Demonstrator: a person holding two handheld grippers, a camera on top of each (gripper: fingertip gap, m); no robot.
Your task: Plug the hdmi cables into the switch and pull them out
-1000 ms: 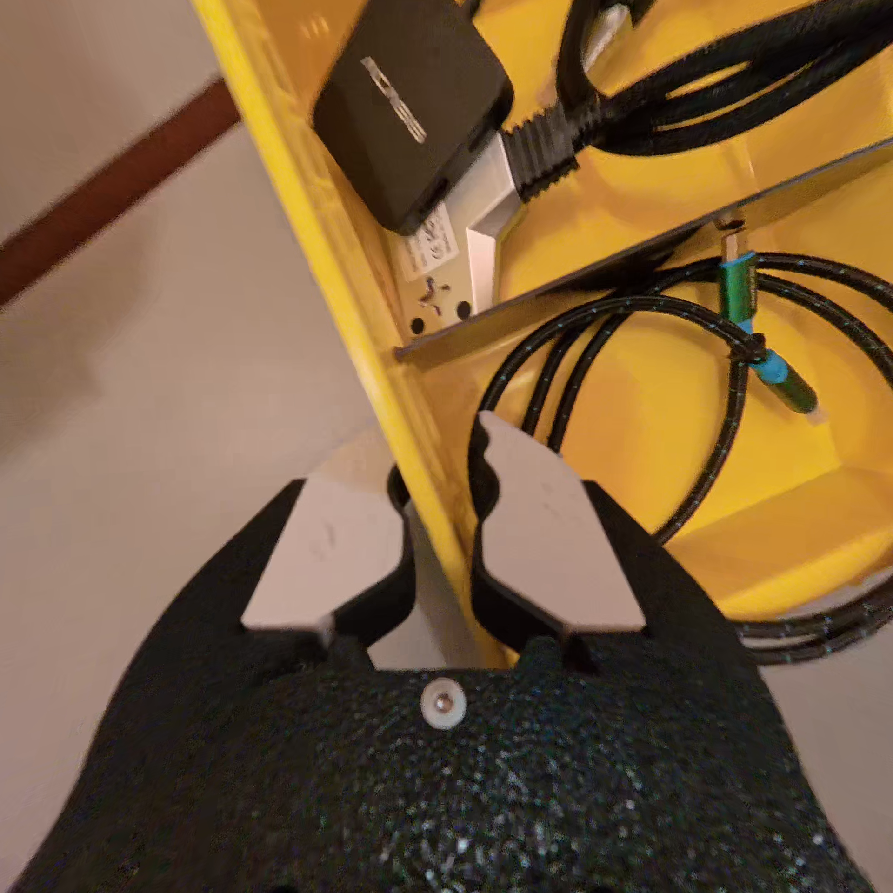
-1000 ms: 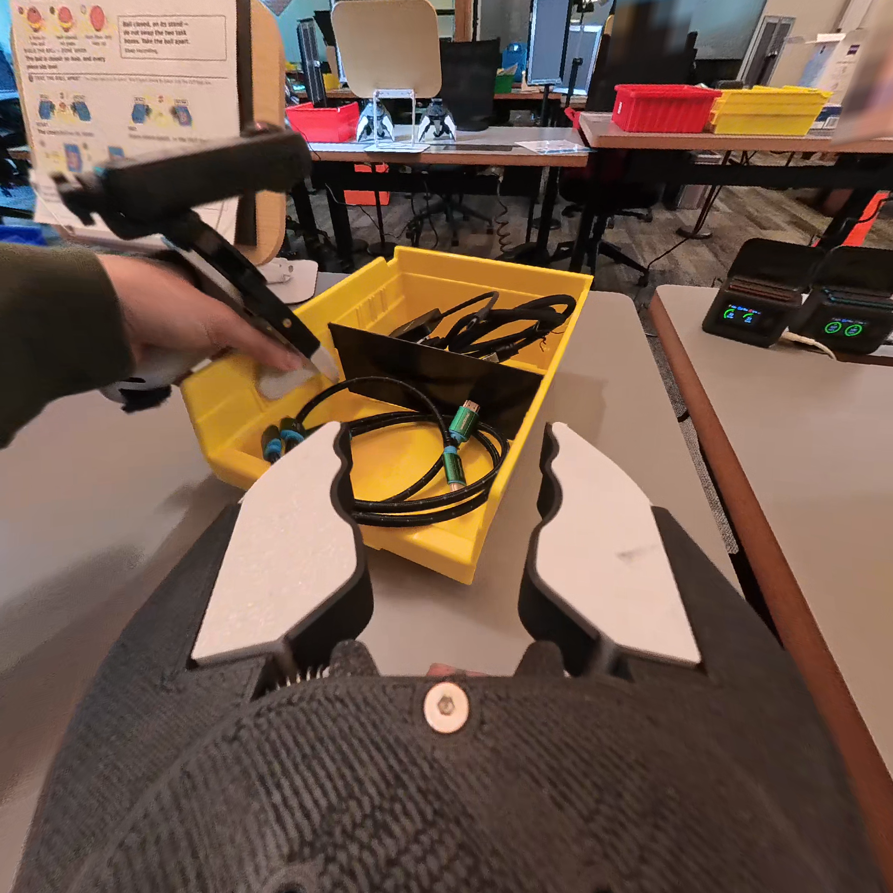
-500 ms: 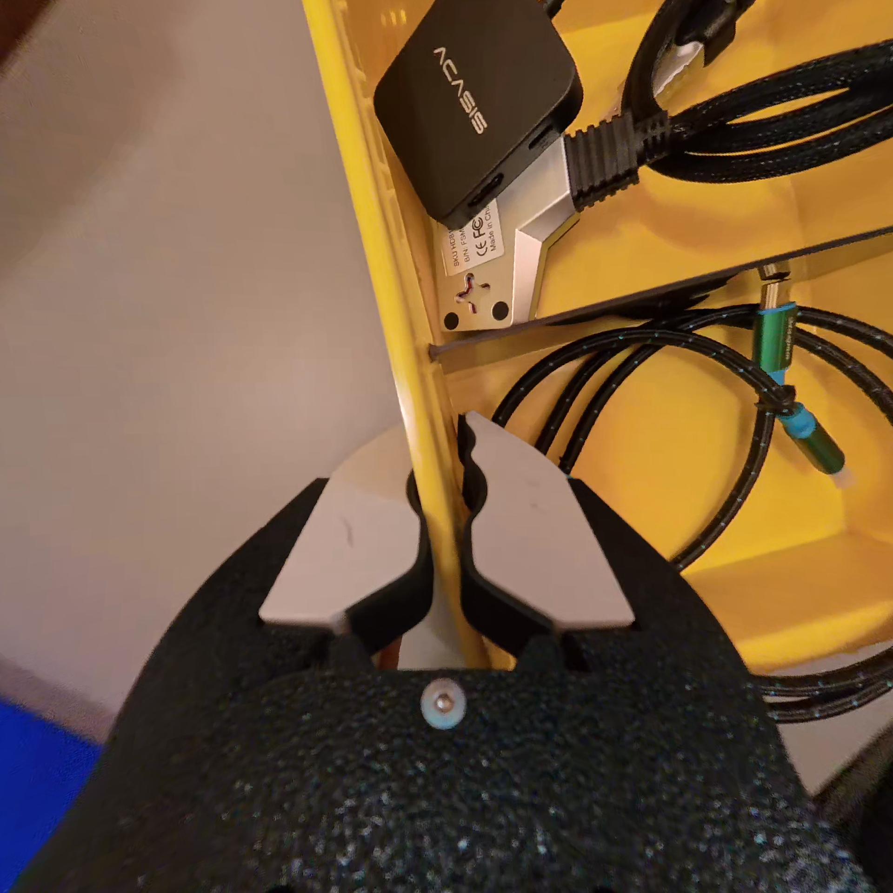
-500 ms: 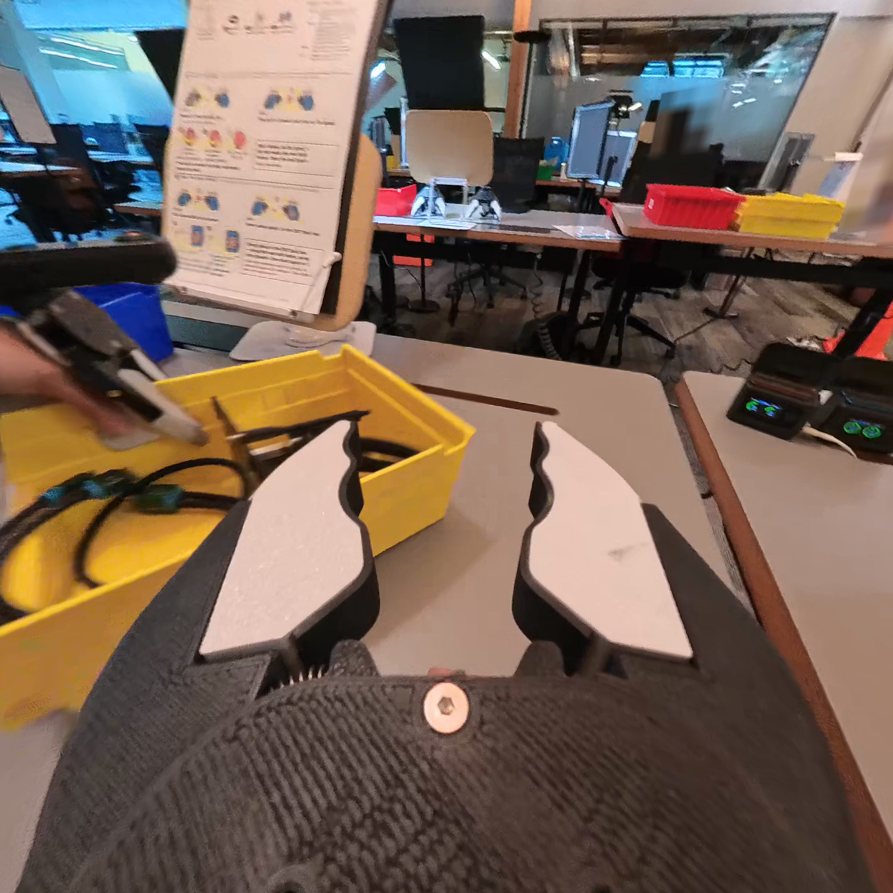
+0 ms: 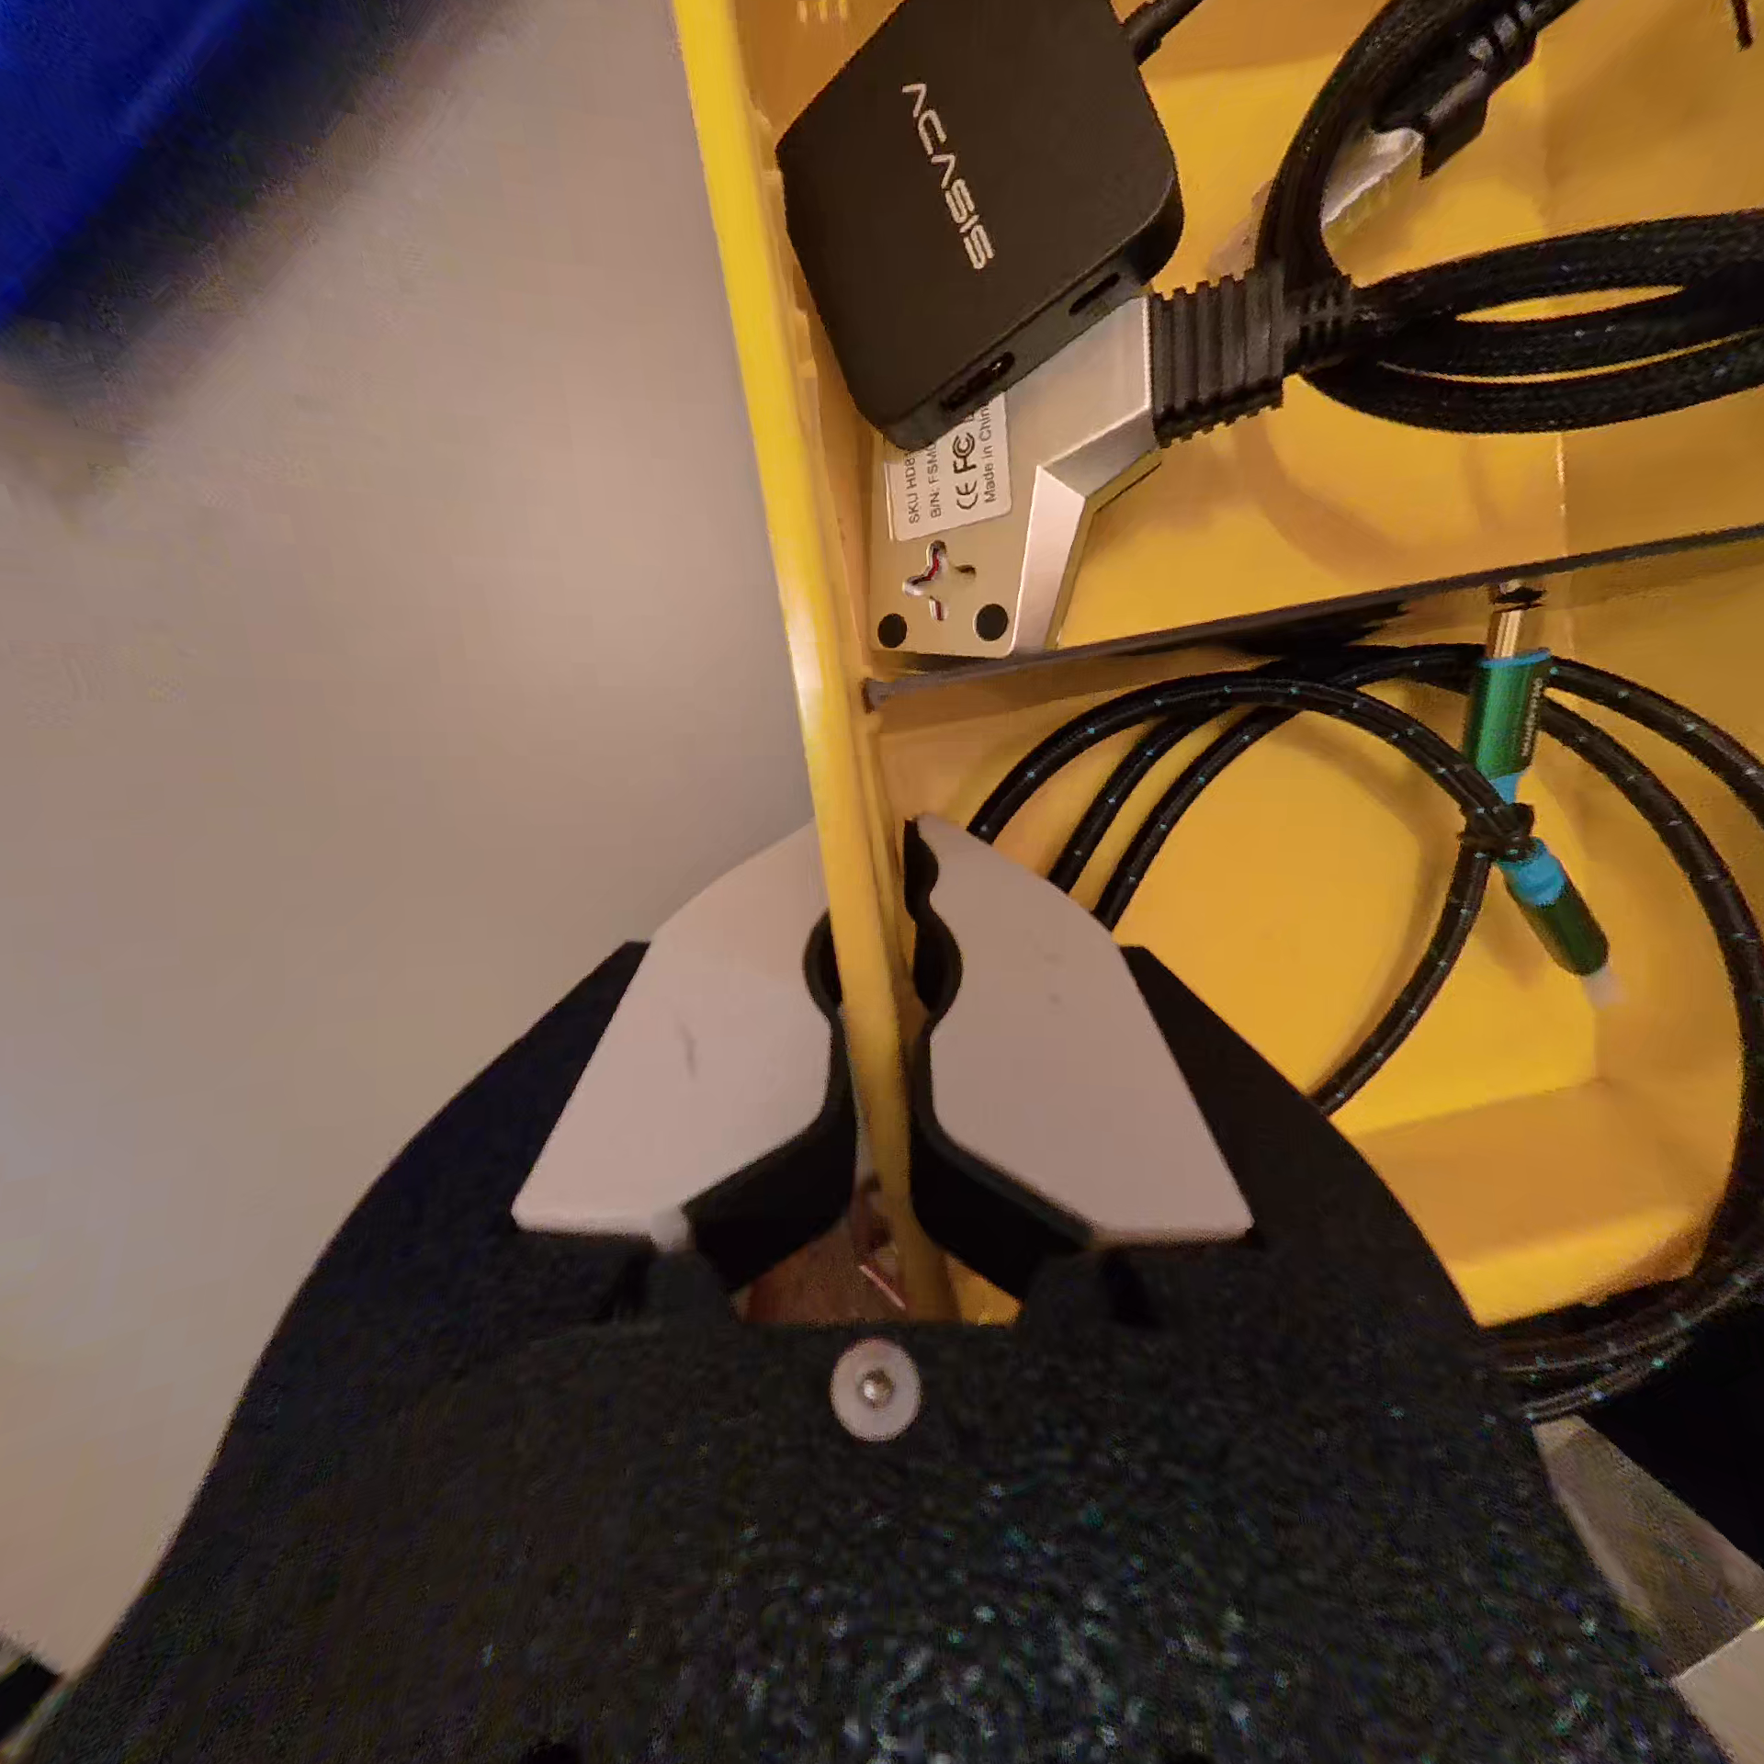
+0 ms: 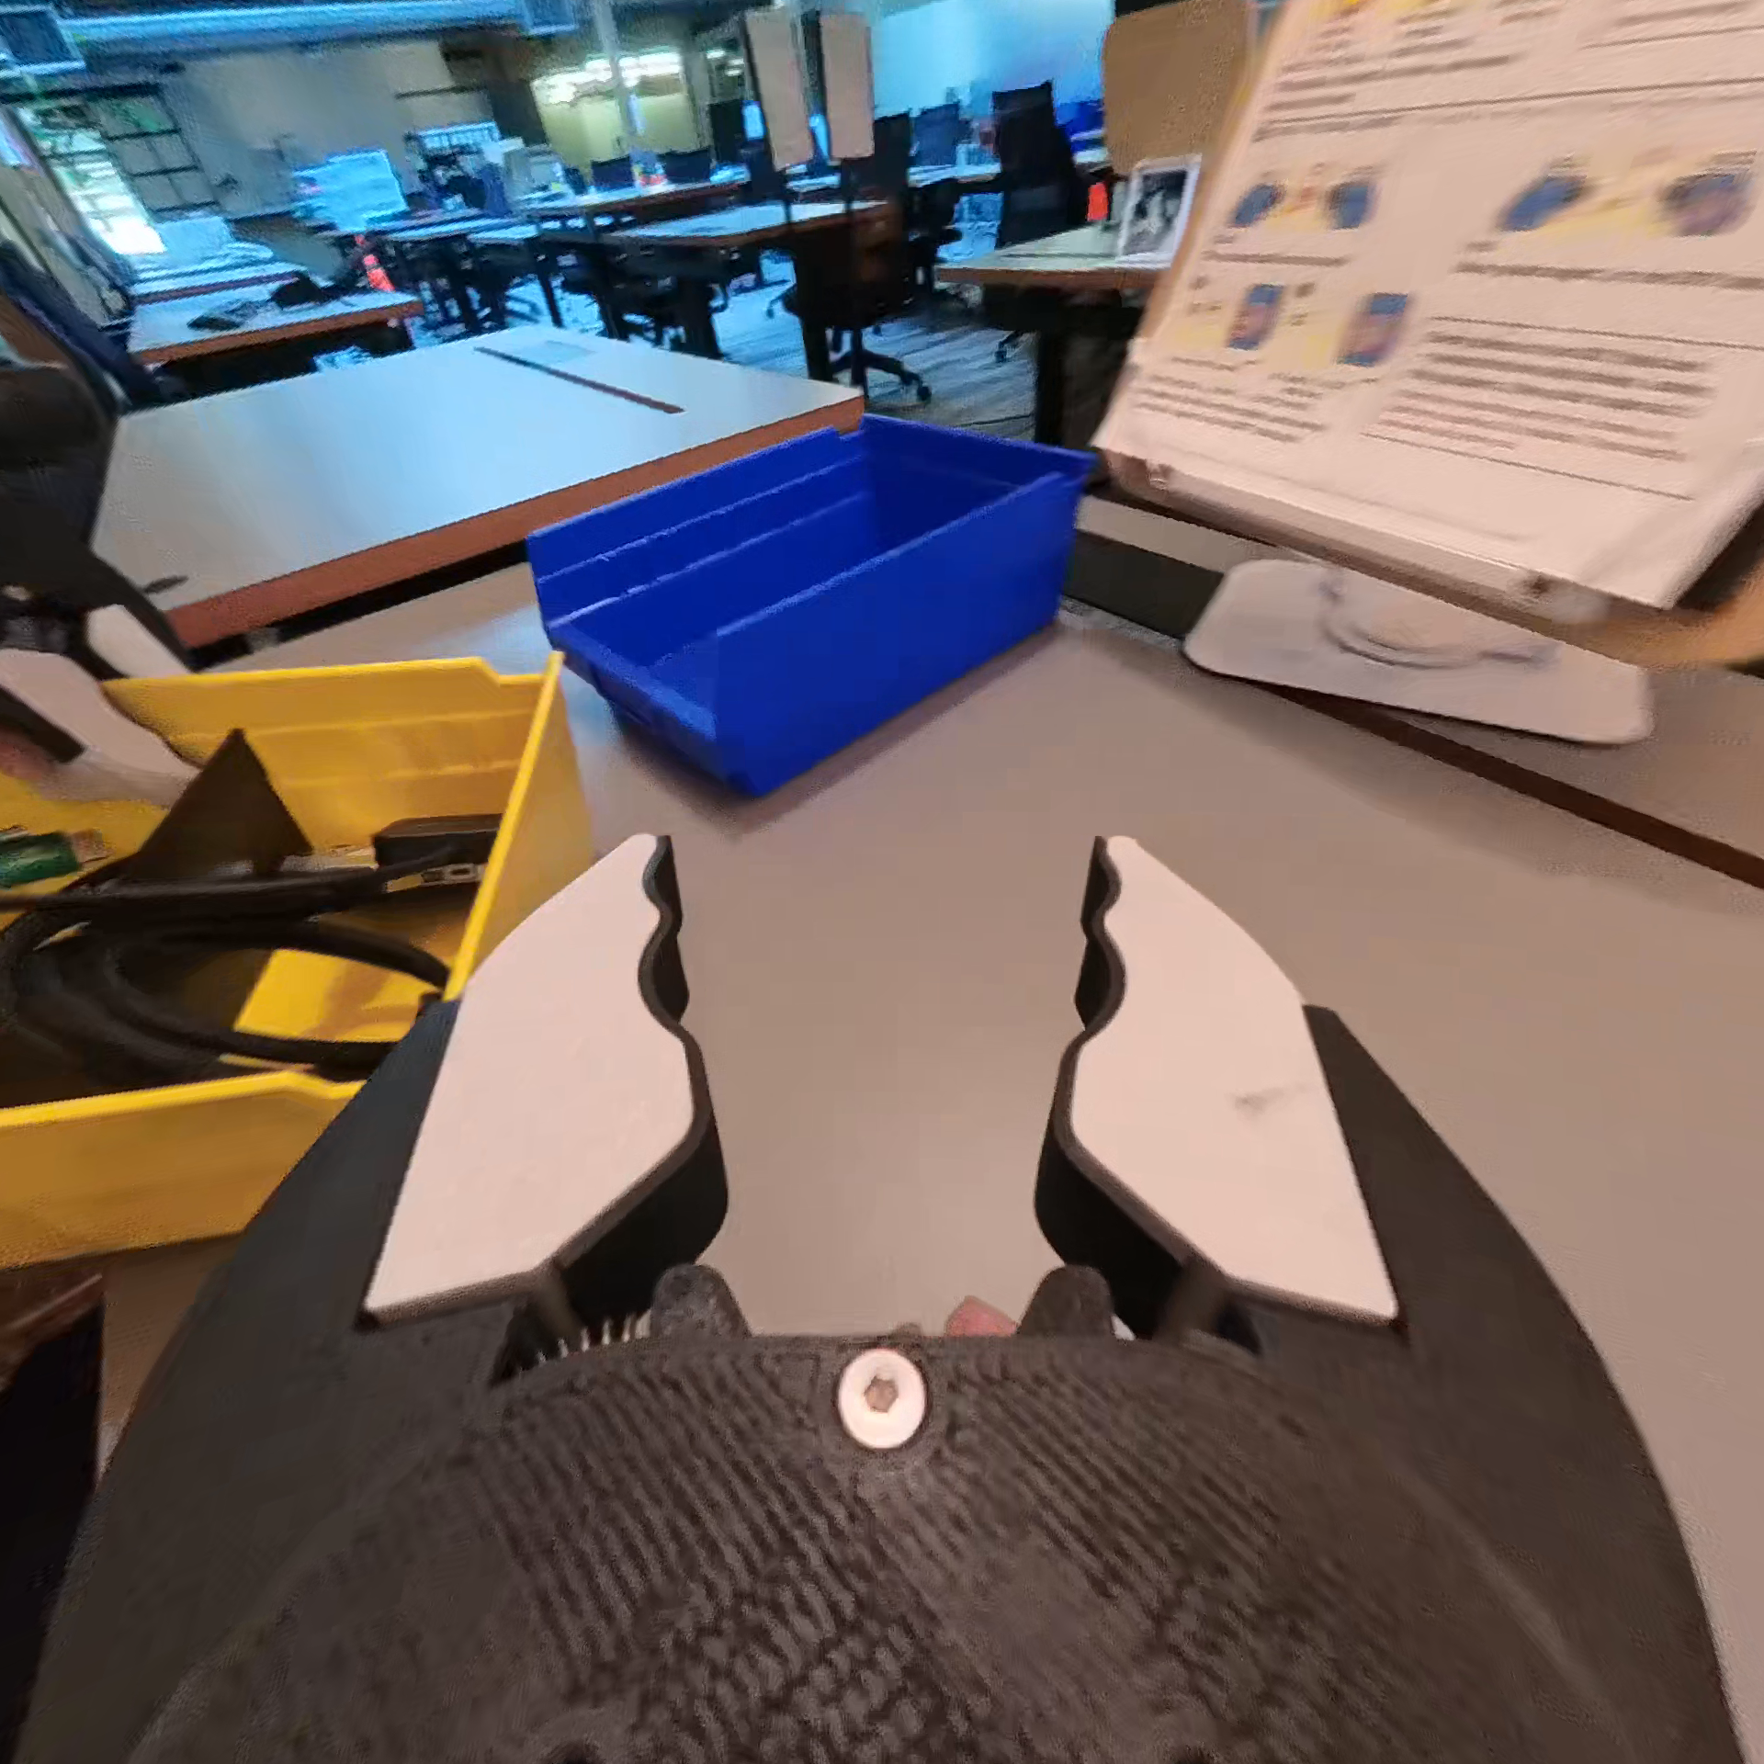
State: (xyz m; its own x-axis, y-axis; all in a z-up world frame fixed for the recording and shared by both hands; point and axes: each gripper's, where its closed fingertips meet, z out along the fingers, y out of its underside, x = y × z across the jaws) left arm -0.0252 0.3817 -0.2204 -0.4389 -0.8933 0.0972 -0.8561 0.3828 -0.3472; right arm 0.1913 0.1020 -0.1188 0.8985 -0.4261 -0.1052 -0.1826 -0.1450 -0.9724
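Note:
My left gripper [image 5: 864,850] is shut on the side wall of a yellow bin [image 5: 821,668]. In the bin's far compartment, a black box [image 5: 974,220] lies on a silver switch [image 5: 1079,477]. A thick black braided cable [image 5: 1527,325] is plugged into the switch. In the near compartment lies a thin coiled HDMI cable with green plugs [image 5: 1513,725]. My right gripper [image 6: 878,859] is open and empty over the grey table [image 6: 955,955], to the right of the yellow bin [image 6: 515,811]. The black box [image 6: 434,840] and black cable [image 6: 191,955] show inside.
A black divider [image 5: 1336,611] splits the yellow bin. A blue bin [image 6: 811,592] stands behind on the table. An instruction sheet on a white stand [image 6: 1480,334] is at the back right. Other desks and chairs fill the room behind.
My left jaws have closed tighter on the bin wall. In the right wrist view the yellow bin has shifted far left, and the blue bin has come into view. The right gripper stays open.

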